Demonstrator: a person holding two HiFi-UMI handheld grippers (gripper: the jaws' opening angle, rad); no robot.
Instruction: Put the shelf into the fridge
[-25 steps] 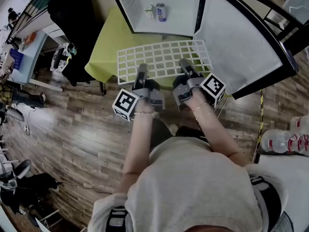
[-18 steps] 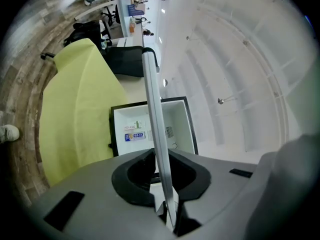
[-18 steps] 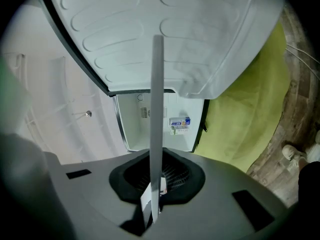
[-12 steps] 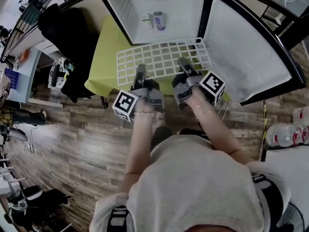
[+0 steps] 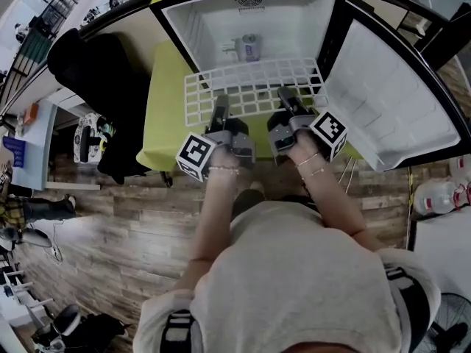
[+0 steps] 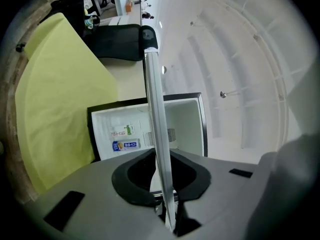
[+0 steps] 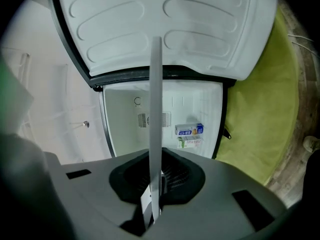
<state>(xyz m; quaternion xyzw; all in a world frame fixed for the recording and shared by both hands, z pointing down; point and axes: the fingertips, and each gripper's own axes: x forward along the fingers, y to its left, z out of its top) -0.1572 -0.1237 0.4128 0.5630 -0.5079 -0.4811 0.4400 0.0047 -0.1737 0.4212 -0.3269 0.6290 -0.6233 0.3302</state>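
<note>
With our left claw clamped on the near edge of the shelf and our right claw clamped beside it, we should hold it level at the open fridge mouth and push both sides evenly, clear of the can.

Both arms are stretched forward side by side; the left tongs and right tongs are clamped on the near edge of the shelf.

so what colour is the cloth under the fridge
Yellow-green; the cloth shows best in the head view, beneath the open fridge.
</note>
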